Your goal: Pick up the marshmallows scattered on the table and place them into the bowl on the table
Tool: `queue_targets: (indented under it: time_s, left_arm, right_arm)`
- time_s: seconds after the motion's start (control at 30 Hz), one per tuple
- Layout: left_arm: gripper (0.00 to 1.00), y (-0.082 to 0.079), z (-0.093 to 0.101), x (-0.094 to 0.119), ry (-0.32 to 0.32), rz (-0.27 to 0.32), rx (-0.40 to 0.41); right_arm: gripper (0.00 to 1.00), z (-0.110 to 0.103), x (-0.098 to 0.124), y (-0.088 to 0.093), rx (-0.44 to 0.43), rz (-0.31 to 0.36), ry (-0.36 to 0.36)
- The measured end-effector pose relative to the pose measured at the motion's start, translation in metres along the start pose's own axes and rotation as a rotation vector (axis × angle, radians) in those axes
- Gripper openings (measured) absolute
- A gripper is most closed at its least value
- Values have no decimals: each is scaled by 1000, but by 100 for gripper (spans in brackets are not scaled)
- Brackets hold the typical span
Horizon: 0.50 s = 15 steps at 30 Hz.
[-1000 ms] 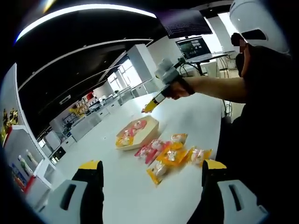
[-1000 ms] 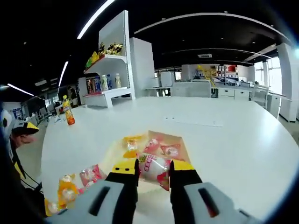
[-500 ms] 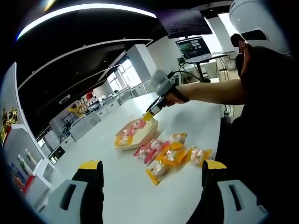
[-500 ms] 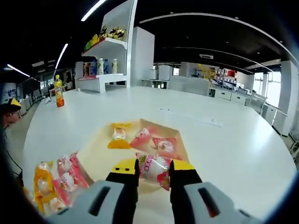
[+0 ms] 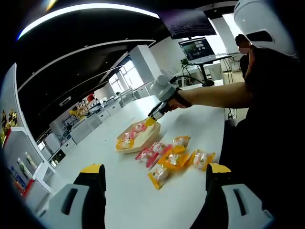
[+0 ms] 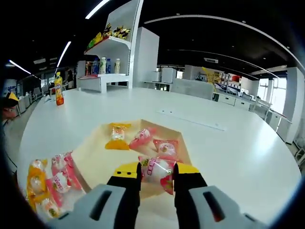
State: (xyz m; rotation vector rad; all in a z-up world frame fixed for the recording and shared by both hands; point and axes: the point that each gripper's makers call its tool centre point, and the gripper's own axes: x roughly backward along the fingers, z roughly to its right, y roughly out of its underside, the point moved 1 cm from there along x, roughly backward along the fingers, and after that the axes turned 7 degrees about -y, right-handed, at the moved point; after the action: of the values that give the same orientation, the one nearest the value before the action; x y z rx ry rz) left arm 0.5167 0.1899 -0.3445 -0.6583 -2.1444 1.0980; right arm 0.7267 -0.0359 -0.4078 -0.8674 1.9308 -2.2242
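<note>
Pink marshmallow pkt [image 6: 156, 170] pinched betw right gripper [image 6: 157, 172] fingertips.

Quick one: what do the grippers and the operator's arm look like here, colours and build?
Both grippers match: the left gripper and right gripper have grey moulded bodies with black jaws tipped in yellow. The right one has a black cable trailing from it. The person wears a dark short-sleeved top.

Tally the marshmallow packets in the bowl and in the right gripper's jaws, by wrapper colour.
Yellow packet in the bowl: 1
Pink packets in the bowl: 2
Held pink packet in the right gripper: 1
Total: 4
</note>
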Motion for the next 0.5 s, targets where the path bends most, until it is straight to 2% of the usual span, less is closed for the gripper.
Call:
queue_targets:
  time_s: [0.5]
  left_arm:
    - [86, 0, 1, 0, 2, 0, -1]
  right_arm:
    - [28, -2, -6, 4, 31, -8, -15]
